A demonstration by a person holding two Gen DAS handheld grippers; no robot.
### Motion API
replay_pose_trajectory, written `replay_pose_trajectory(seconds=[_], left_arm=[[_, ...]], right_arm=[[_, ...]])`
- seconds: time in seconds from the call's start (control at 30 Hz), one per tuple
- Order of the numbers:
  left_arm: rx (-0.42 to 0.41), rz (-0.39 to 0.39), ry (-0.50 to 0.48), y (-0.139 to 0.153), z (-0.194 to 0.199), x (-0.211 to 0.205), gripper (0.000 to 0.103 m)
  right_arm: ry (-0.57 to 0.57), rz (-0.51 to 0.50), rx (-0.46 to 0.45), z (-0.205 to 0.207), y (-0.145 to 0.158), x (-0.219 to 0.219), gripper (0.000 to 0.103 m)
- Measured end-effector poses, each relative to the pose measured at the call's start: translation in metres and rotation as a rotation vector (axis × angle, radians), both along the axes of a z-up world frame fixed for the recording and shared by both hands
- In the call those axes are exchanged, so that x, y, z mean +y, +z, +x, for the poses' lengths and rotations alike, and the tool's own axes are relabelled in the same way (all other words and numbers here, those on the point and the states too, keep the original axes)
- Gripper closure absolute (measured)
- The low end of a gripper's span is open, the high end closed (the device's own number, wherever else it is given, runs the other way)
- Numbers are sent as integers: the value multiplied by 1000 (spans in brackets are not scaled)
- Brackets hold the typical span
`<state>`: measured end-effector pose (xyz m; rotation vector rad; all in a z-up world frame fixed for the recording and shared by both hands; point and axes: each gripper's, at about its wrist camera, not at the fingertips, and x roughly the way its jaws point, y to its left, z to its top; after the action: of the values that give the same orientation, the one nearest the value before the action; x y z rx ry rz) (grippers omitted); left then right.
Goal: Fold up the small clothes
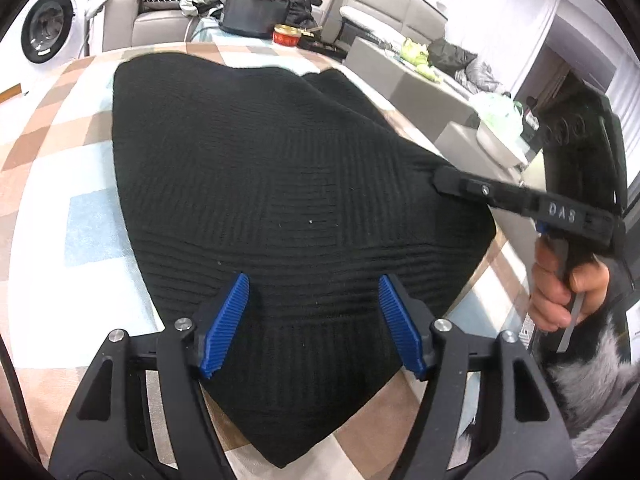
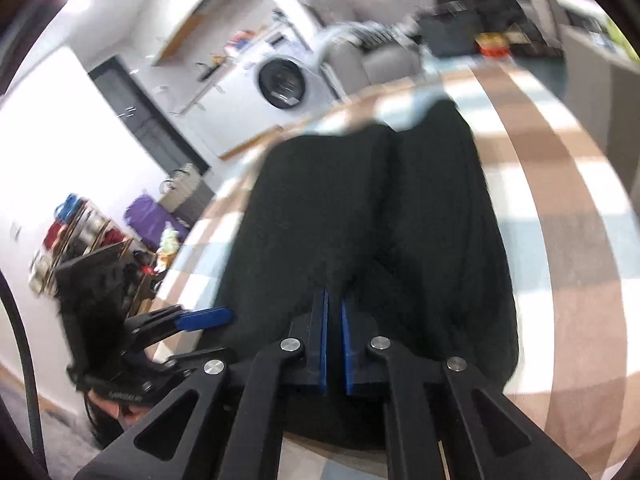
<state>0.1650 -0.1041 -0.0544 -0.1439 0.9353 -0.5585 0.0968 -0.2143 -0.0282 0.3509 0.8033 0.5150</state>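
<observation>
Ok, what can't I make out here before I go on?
- Right wrist view: motion blur; whether the right gripper has pinched the black knit is unclear.
- Left wrist view: the right gripper's tip merges with the knit.
- The knit's underlayers: hidden by its top.

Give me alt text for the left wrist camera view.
A black knit garment lies spread on a checked cloth. The left tool hovers open above its near edge, while the right tool, held in a hand, reaches in from the right.
</observation>
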Motion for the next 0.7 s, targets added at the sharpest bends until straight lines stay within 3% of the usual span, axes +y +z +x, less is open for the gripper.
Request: replay_pose_trajectory(seconds=[0.07,0.13,0.17,0.27,0.37,0.43,0.5,0.63,0.67,0.7], left_arm=[[-8,-13,7,5,1,1,38],[-21,-11,7,7,3,-2,38],[-21,-7,6,6,5,-5,38],[-18,-3,-5,4,10,-18,38],[-31,2,-43,5,11,-35,38],[-40,23,-76,1,9,-45,38],[-47,66,-96,-6,5,-54,38],[-75,112,-123,-6,0,-60,35],[-74,114,-123,-6,0,-60,35],[-71,110,-123,-6,0,-60,35]], right_arm=[[-41,-63,25,-1,-2,-3,98],[-81,-198,88,2,-21,0,98],[-91,-211,110,5,-30,-1,98],[-91,-176,120,3,-28,-7,92],[-118,-135,123,-7,-18,-25,78],[-150,-110,118,-13,-16,-39,75],[-199,-109,138,-23,-19,-50,64],[-204,-63,189,-22,-34,-56,64],[-197,-98,177,-22,-33,-51,71],[-193,-134,171,-21,-32,-47,89]])
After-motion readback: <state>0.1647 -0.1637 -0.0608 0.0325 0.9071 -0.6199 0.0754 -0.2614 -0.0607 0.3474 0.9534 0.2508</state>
